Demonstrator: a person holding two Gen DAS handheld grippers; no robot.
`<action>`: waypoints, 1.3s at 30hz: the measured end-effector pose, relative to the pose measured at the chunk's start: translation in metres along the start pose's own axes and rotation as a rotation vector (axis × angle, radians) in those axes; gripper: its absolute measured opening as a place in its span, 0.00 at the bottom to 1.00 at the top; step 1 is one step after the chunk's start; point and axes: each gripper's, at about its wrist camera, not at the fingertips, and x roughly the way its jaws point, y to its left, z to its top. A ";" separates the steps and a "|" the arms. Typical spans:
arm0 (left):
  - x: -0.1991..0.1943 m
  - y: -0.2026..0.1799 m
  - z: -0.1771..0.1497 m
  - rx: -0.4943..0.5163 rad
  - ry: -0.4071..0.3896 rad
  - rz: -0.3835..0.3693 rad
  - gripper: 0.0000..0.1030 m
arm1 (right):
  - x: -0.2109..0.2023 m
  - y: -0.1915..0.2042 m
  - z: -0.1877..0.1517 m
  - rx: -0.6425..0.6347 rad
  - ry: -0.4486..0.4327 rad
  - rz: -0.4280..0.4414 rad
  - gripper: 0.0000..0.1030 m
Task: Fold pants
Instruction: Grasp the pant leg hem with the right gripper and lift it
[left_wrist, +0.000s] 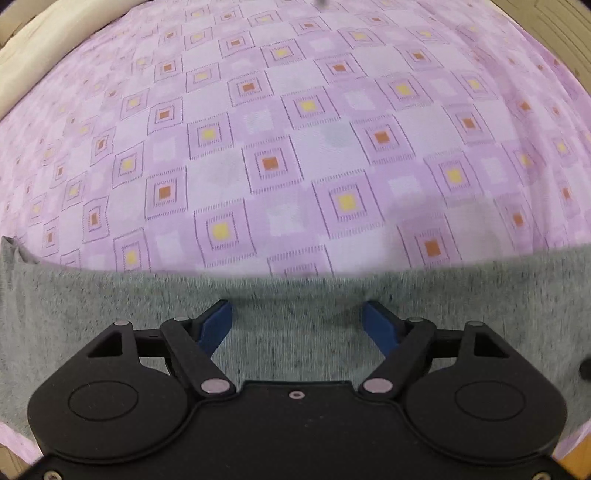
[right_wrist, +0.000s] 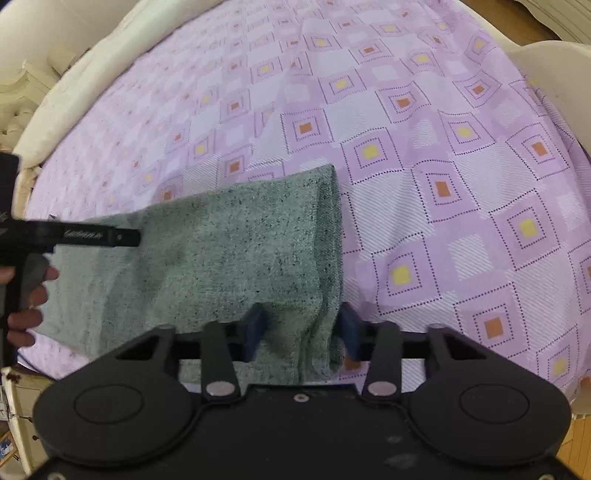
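Two grippers, left and right, jaws spread, over one gray pants.

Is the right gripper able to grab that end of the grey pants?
Probably yes: the right gripper is open, its blue fingers either side of the grey pants' folded end, nothing between.

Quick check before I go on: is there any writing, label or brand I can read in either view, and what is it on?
One text only: pale lettering on the black bar of the left hand-held gripper, too blurred to read.
Pants: no tag or print shows.
Bedsheet: pattern only, no words.
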 end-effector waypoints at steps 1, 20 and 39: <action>-0.001 0.002 0.004 -0.015 -0.007 -0.005 0.78 | 0.000 0.000 -0.001 0.005 -0.006 0.005 0.34; -0.043 0.028 -0.074 -0.071 -0.018 -0.027 0.65 | 0.003 -0.016 0.019 0.085 0.025 0.095 0.15; -0.028 0.059 -0.024 0.001 -0.129 -0.026 0.61 | -0.044 0.067 0.004 0.099 -0.121 -0.006 0.11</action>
